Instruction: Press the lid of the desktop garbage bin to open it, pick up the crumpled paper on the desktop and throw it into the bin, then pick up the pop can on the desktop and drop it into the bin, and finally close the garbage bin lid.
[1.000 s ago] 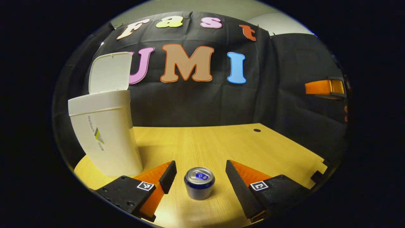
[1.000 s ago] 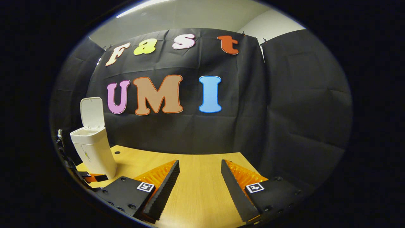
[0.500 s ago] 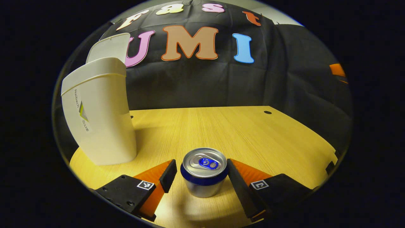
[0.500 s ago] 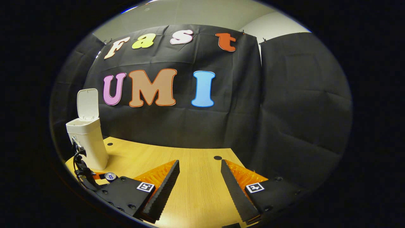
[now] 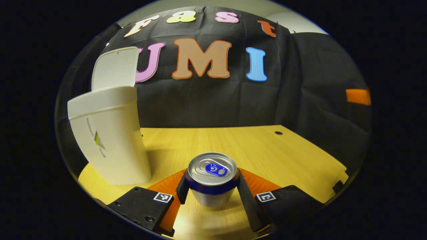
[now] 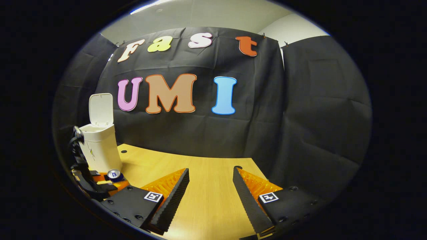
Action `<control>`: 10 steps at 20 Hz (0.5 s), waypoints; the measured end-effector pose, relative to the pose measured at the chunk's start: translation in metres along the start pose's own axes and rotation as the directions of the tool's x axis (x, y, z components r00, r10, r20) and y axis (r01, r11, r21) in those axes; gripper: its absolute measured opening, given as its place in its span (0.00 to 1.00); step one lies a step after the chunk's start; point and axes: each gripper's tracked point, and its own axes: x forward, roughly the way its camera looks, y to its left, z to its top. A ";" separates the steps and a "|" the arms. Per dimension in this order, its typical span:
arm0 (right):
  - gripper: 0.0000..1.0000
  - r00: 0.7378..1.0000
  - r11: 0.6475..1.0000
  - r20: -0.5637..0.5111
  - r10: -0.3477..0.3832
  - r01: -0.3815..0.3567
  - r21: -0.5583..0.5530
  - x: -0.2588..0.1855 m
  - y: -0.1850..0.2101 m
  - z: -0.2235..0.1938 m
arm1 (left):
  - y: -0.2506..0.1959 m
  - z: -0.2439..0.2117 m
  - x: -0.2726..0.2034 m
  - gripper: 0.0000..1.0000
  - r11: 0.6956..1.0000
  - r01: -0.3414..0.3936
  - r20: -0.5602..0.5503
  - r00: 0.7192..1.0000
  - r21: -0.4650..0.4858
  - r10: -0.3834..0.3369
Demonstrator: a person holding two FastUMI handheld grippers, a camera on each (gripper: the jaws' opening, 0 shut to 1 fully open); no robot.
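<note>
A silver pop can [image 5: 212, 176] with a blue band and tab stands upright on the wooden table [image 5: 267, 150]. My left gripper [image 5: 212, 187] is shut on it, one finger pressing each side. The white bin [image 5: 111, 146] stands just left of the can with its lid [image 5: 115, 68] raised. In the right gripper view the bin [image 6: 100, 150], its raised lid [image 6: 101, 109] and the can [image 6: 114, 174] held by the left gripper [image 6: 108, 182] sit far off at the left. My right gripper [image 6: 210, 181] is open above the table with nothing between its fingers.
The black cloth wall closes the table's far side. A small dark hole [image 5: 278, 133] marks the tabletop at the back right. An orange part [image 5: 358, 96] shows at the right edge of the left gripper view. The table's right edge [image 5: 340, 180] lies close by.
My left gripper has moved forward around the can and its fingers have closed onto the can's sides. The right gripper has shifted only slightly and stays open.
</note>
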 end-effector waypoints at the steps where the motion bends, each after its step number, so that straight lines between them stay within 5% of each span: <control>1: 0.89 1.000 1.000 0.005 0.011 -0.011 0.004 0.000 0.005 0.001 | 0.002 0.020 -0.004 0.76 1.000 0.001 0.026 1.000 -0.004 -0.001; 10: 0.89 0.997 0.998 0.049 0.058 -0.060 0.035 0.003 0.034 0.017 | 0.059 0.169 -0.027 0.76 0.998 -0.047 0.211 0.976 -0.038 0.054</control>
